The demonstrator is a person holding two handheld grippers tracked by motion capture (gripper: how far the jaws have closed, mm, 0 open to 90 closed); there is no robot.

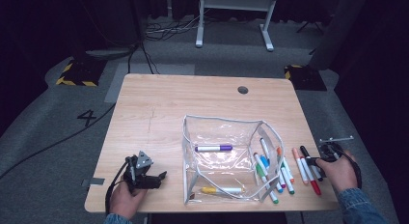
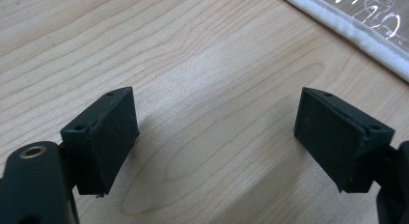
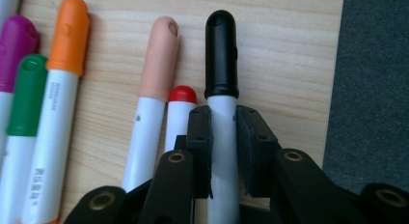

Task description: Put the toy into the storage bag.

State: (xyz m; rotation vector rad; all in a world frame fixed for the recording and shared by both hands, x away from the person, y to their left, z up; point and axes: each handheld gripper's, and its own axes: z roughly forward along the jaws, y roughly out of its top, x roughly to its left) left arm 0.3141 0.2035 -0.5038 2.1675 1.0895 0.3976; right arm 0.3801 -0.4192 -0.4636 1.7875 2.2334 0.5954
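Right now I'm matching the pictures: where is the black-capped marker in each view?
High view: black-capped marker, far right of the table, at the right tongs.
Left gripper view: not in it.
Right gripper view: centre, its white barrel between the tongs' jaws.
Shared landmark: the peach-capped marker beside it.

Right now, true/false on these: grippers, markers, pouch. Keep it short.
1. The right gripper has its jaws around the black-capped marker. True.
2. The left gripper holds a marker. False: its jaws stand open over bare table.
3. A purple-capped marker lies inside the clear pouch. True.
4. The pouch holds no yellow-capped marker. False: one lies near its front edge.
5. The red-capped marker lies right beside the black-capped one. True.
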